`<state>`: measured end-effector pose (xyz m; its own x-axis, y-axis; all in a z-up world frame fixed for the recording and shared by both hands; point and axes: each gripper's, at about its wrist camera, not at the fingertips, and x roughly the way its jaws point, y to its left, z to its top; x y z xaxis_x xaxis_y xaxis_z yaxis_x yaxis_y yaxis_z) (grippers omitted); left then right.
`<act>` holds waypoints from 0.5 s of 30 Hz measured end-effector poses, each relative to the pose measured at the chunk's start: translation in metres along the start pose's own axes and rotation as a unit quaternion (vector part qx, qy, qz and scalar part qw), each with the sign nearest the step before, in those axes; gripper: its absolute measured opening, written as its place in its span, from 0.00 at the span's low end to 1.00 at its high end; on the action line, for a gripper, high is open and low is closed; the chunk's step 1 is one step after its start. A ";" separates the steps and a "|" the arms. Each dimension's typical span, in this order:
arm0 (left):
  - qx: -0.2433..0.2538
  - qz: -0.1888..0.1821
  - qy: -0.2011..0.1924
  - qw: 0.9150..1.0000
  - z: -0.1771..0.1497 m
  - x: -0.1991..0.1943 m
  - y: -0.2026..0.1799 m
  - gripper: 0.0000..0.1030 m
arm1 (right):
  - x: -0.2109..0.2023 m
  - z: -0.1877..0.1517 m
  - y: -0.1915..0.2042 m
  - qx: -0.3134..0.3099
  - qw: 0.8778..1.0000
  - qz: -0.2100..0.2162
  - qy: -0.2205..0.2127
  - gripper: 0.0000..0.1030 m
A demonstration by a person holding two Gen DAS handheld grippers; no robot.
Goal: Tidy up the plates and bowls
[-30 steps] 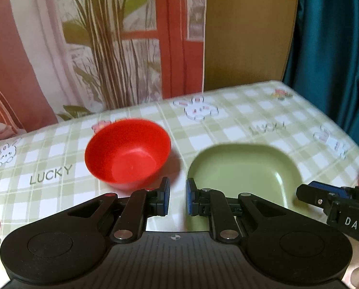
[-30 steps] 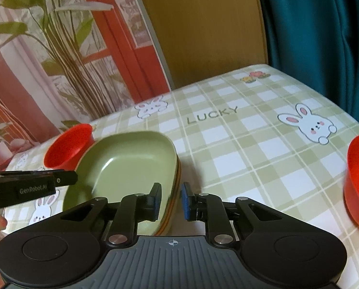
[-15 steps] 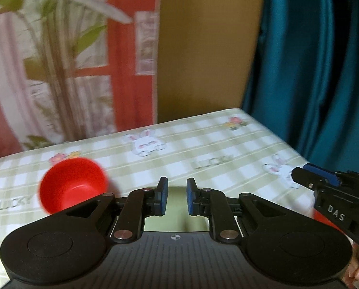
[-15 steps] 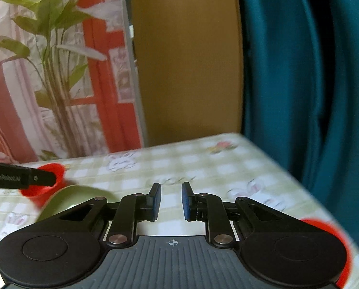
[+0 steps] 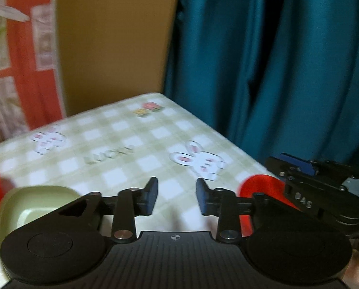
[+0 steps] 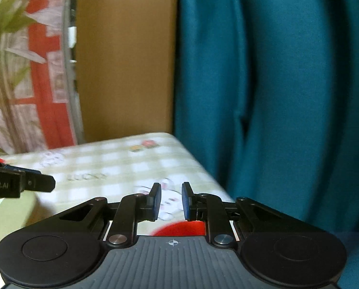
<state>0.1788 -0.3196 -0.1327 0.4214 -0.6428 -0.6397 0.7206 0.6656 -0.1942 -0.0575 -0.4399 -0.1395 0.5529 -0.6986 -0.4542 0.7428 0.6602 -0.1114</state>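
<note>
Left gripper gapes empty beside red bowl, blurred.

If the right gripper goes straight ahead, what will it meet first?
Probably nothing on the checked tablecloth: the open right gripper points over the round red bowl towards the teal curtain. Depth is unclear.

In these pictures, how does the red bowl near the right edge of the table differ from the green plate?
The red bowl is bright red with a round rim; the green plate is pale green with rounded corners. The red bowl sits near the right table edge, partly hidden by the right gripper; the green plate sits further left, beside the left gripper. Both rest on the checked tablecloth, and neither is held.
</note>
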 end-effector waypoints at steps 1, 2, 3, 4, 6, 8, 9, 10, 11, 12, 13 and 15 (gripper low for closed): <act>0.000 -0.008 0.003 1.000 -0.002 0.004 -0.004 0.37 | 0.000 -0.002 -0.005 0.006 1.000 -0.005 0.004 0.17; 0.003 -0.015 0.008 1.000 -0.004 0.009 -0.010 0.37 | 0.001 -0.005 -0.011 0.011 1.000 -0.010 0.009 0.17; 0.007 -0.021 0.012 1.000 -0.007 0.013 -0.017 0.37 | 0.002 -0.008 -0.015 0.013 1.000 -0.016 0.013 0.17; 0.011 -0.024 0.016 1.000 -0.009 0.017 -0.023 0.37 | 0.003 -0.011 -0.020 0.014 1.000 -0.021 0.017 0.17; 0.017 -0.029 0.025 0.999 -0.014 0.026 -0.031 0.37 | 0.004 -0.016 -0.028 0.016 0.999 -0.030 0.025 0.17; 0.016 -0.034 0.033 0.999 -0.018 0.033 -0.034 0.37 | 0.005 -0.021 -0.035 0.023 0.999 -0.033 0.035 0.17; 0.015 -0.036 0.037 0.999 -0.021 0.037 -0.036 0.37 | 0.006 -0.024 -0.039 0.025 0.998 -0.035 0.039 0.17; 0.012 -0.037 0.040 0.998 -0.021 0.040 -0.036 0.37 | 0.007 -0.027 -0.041 0.026 0.998 -0.038 0.042 0.17; 0.010 -0.037 0.043 0.998 -0.022 0.044 -0.036 0.37 | 0.008 -0.029 -0.043 0.027 0.998 -0.040 0.045 0.17; 0.010 -0.034 0.045 0.998 -0.023 0.046 -0.036 0.37 | 0.008 -0.032 -0.046 0.029 0.998 -0.042 0.048 0.17; 0.012 -0.031 0.046 0.998 -0.023 0.049 -0.035 0.37 | 0.009 -0.034 -0.047 0.031 0.997 -0.042 0.051 0.17; 0.014 -0.027 0.044 0.999 -0.024 0.051 -0.037 0.37 | 0.011 -0.038 -0.050 0.039 0.997 -0.040 0.055 0.17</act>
<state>0.1604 -0.3680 -0.1762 0.3314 -0.6412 -0.6921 0.7574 0.6183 -0.2101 -0.1035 -0.4702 -0.1727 0.4486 -0.7118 -0.5405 0.8124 0.5768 -0.0853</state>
